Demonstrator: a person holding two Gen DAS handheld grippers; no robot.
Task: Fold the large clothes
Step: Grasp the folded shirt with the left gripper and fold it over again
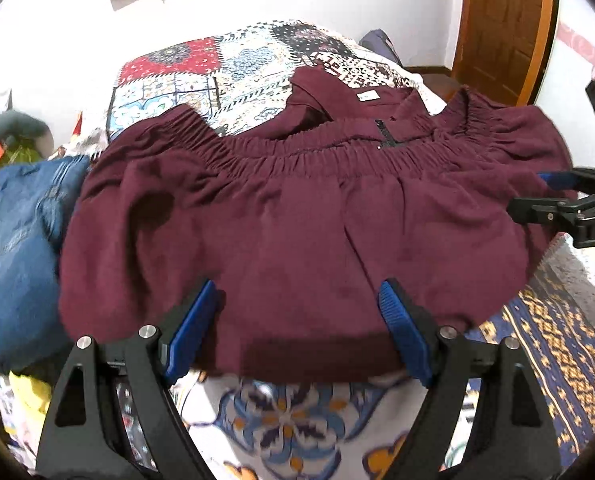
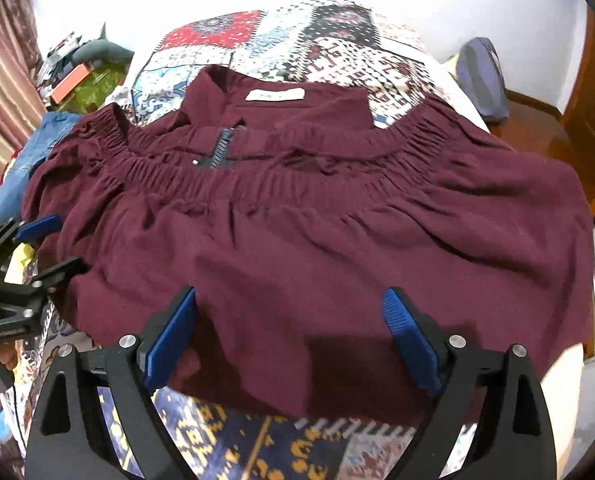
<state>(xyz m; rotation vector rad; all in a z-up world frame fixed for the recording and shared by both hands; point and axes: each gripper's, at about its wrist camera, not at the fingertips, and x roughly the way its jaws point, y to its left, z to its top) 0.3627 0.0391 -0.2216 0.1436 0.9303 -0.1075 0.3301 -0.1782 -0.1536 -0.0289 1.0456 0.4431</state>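
A maroon garment (image 1: 297,220) (image 2: 317,232) lies spread flat on the patterned bedspread (image 1: 289,432). Its gathered elastic band, a short dark zip (image 2: 221,148) and a white label (image 2: 275,95) lie at the far side. My left gripper (image 1: 297,292) is open over the garment's near edge, toward its left part, with cloth below the gap and the pads apart from it. My right gripper (image 2: 289,296) is open the same way over the near edge further right. Each gripper shows at the side of the other's view: the right gripper (image 1: 529,192), the left gripper (image 2: 63,242).
Blue jeans (image 1: 13,240) lie bunched at the garment's left side, with a yellow cloth (image 1: 29,396) beside them. Clutter with an orange box (image 2: 71,80) sits beyond the bed at the left. A dark bag (image 2: 481,80) and a wooden door (image 1: 505,20) stand at the far right.
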